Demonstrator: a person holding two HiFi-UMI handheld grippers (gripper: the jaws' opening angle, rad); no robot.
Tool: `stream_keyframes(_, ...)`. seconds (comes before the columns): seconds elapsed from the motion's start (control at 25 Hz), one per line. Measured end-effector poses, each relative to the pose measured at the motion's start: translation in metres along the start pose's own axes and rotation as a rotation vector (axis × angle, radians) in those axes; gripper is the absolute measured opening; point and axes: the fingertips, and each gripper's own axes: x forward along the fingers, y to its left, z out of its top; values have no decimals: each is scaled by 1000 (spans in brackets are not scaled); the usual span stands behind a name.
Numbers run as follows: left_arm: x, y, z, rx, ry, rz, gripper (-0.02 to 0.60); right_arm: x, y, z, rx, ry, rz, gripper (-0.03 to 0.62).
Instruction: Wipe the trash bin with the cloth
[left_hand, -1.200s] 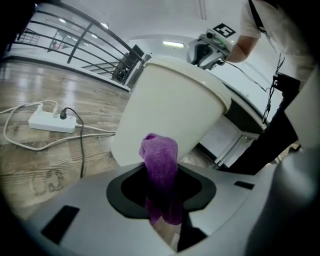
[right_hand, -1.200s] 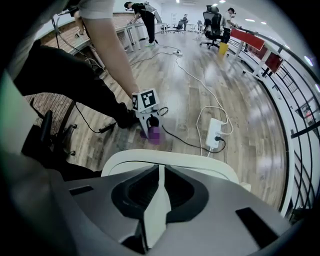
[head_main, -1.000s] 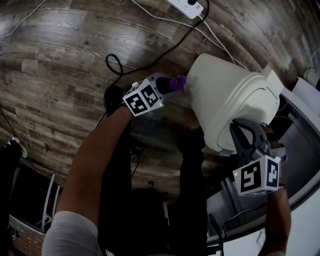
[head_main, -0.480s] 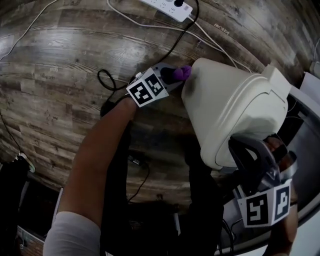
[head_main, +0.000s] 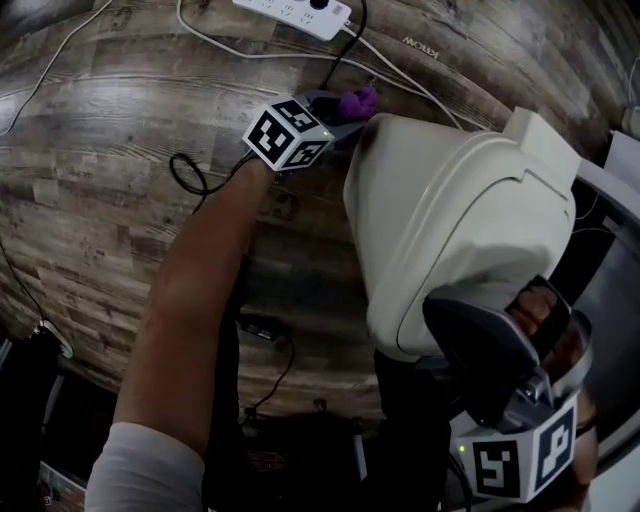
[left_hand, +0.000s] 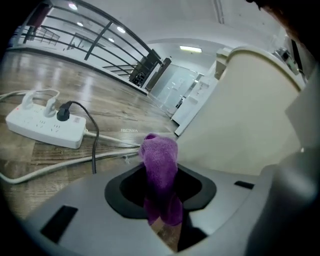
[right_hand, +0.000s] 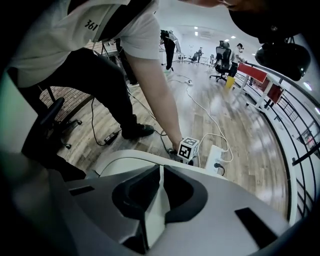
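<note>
While I steer both tools, trash bin (head_main: 450, 200): cream, tilted over the wooden floor (head_main: 100, 150)
left gripper (head_main: 340, 110): jaws clamped on the purple cloth (left_hand: 160, 165)
cloth: tip pokes past the jaws, right at the bin's far end; whether it touches I cannot tell
right gripper (right_hand: 159, 175): jaws closing on the bin's thin rim
power strip (head_main: 295, 12): on the floor beyond the cloth

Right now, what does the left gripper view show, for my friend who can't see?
The left gripper holds a purple cloth upright between its jaws, close beside the cream trash bin on the right. A white power strip lies on the wooden floor at left.
</note>
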Motion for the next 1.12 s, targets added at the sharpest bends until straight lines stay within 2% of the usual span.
stream_keyframes(0.32, 31, 3, -24, -153, 57, -13, 146, -4, 6, 3, 38, -82, -19, 28)
stream_keyframes(0.56, 29, 7, -25, -153, 74, -42, 147, -4, 7, 5, 53, -104, -24, 28)
stream_keyframes(0.76, 34, 17, -25, -148, 93, -3, 167, -3, 7, 4, 54, -104, -32, 26)
stream_keyframes(0.88, 41, 25, -26, -215, 75, 37, 164, -3, 7, 3, 54, -103, -37, 25)
stream_keyframes(0.96, 45, 26, -30, -245, 83, 46, 141, -3, 8, 3, 55, -102, -40, 23)
stream_keyframes(1.12, 48, 20, -43, -173, 159, 46, 121, -2, 8, 2, 57, -102, -46, 23)
